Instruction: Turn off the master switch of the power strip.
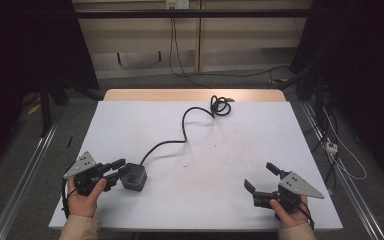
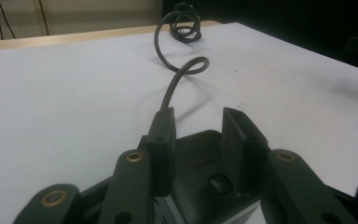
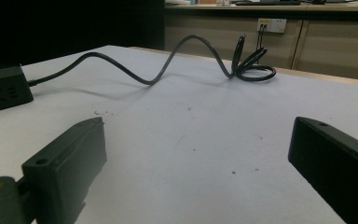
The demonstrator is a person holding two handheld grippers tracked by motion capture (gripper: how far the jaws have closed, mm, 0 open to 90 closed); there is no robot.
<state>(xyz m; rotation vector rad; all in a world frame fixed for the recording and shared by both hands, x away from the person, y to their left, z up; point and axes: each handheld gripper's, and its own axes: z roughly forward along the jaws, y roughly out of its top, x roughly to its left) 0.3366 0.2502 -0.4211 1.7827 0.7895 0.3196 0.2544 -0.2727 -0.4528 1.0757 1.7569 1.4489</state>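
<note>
Clearly the job in hand is the grasp of the black socket cube (image 1: pixel 134 177), which sits near the left front corner of the surface (image 1: pixel 200 125) with its cord (image 1: pixel 182 134) snaking away to a coil at the far edge. Starting at the left: the left gripper (image 1: pixel 121 168) lies low beside the cube, and its jaws straddle the block — in the left gripper view the cube (image 2: pixel 205 168) sits between the two black pads, one on each flank, with the cord (image 2: pixel 179 70) leaving straight ahead from the far face. Whether the pads already press on the sides I cannot tell; a thin gap may remain on one side.

To do this step well, I would judge that the squeeze should finish evenly, so that both pads land flat on opposite faces and the block does not twist or skid out. The jaws look set near the cube's upper part, so a slightly deeper reach might give a surer hold. Any lift should be slow, because the stiff cord will likely tug at the far face and may turn the cube in the grip.

Further right, the middle of the surface carries only faint marks. At the right front the right gripper (image 1: pixel 261 180) rests with its jaws spread wide and nothing between them — well apart from the cube (image 3: pixel 5 93), seen far off in its own view.
</note>
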